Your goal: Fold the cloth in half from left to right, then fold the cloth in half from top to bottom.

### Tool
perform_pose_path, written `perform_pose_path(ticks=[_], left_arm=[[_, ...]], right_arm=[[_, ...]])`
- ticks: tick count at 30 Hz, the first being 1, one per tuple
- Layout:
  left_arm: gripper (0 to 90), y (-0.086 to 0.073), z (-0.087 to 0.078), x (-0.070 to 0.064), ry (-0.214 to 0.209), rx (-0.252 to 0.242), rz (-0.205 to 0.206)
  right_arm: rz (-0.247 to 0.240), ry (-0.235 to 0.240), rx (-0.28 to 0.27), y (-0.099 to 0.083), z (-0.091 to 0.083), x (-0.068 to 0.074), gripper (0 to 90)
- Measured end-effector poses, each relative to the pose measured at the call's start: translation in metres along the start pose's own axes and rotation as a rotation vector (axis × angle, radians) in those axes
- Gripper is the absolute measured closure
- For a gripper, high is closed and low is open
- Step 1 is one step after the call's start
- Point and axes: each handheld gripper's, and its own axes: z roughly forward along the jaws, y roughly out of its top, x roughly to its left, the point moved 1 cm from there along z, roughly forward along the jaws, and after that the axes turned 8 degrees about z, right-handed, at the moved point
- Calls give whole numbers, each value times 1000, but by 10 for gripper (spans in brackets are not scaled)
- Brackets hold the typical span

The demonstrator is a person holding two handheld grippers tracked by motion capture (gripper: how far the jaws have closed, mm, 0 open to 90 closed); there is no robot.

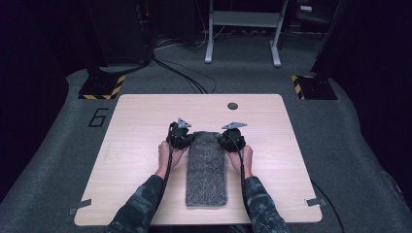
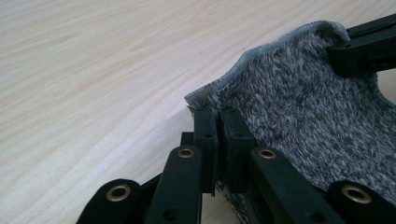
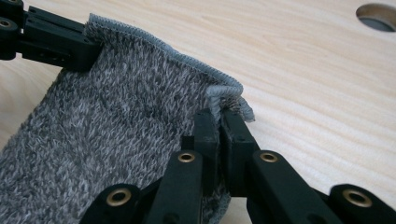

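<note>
One grey, fuzzy, rectangular knitted towel [image 1: 206, 167] lies lengthwise at the middle of the light wooden desk [image 1: 136, 126], its near end close to the front edge. Two black tongs are present. The left tongs [image 2: 217, 122] are clamped on the towel's far left corner; the right tongs [image 3: 218, 122] are clamped on its far right corner. Both corners sit lifted slightly off the desk. One round grommet hole [image 1: 232, 106] lies in the desk beyond the towel.
</note>
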Motion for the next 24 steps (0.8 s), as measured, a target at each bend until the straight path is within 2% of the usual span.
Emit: perform_pose_path(ticks=[1,4,9,13,17,24], left_arm=[[862,1,-1,1,-1,10,6],[862,2,-2,0,2,-3,6],[862,4,-6,1,6,-9,14],[862,6,-8,3,14,-21,12],[862,7,-10,4,18,-39,9],[862,13,-19,6,42,-75,31]], right_arm=[[-10,0,-8,1,-1,-1,864],[-21,-2,-12,1,-1,0,863],[-11,-3,-24,2,-2,1,863],[-24,-1,-36,4,-3,2,863],[-29,2,-46,7,-5,3,863],[-51,4,-85,17,-11,5,863]])
